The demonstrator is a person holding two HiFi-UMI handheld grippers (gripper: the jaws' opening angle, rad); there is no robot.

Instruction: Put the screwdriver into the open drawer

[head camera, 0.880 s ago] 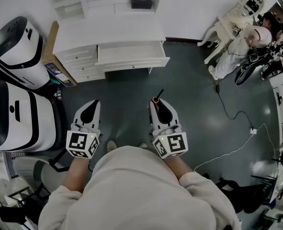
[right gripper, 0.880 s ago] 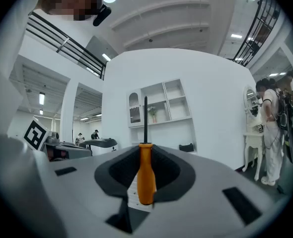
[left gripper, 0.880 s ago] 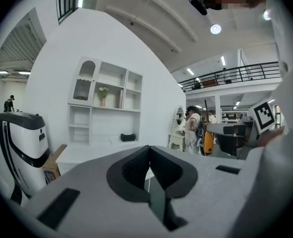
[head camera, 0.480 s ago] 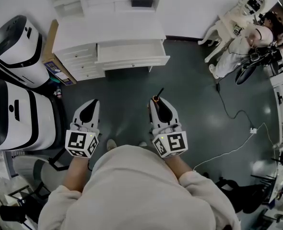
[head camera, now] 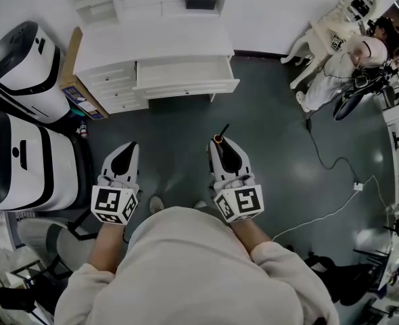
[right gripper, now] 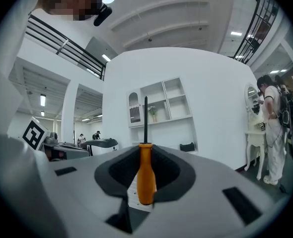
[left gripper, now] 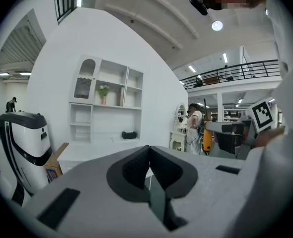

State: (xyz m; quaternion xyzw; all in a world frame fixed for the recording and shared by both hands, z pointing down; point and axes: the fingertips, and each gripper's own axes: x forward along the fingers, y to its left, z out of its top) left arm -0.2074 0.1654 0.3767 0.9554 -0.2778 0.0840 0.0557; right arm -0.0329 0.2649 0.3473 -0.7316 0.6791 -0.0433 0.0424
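"Dark grey floor (head camera: pixel 176 131) lay beneath both claws. What did they carry?"

"The right gripper (head camera: pixel 220 143) pinched the orange-handled, black-shafted screwdriver (right gripper: pixel 145 175) by its handle, with the shaft jutting past the tips. The left gripper (head camera: pixel 126 150), beside it, had its jaws pressed together on nothing."

"Their pose?"

"Held out side by side, the right level and the left dipped slightly."

"And the step?"

"Carrying, I judged. The open white wooden drawer (head camera: pixel 186 88) sat well ahead of the right claw, a little to its left. Next called for reaching over it, then letting go."
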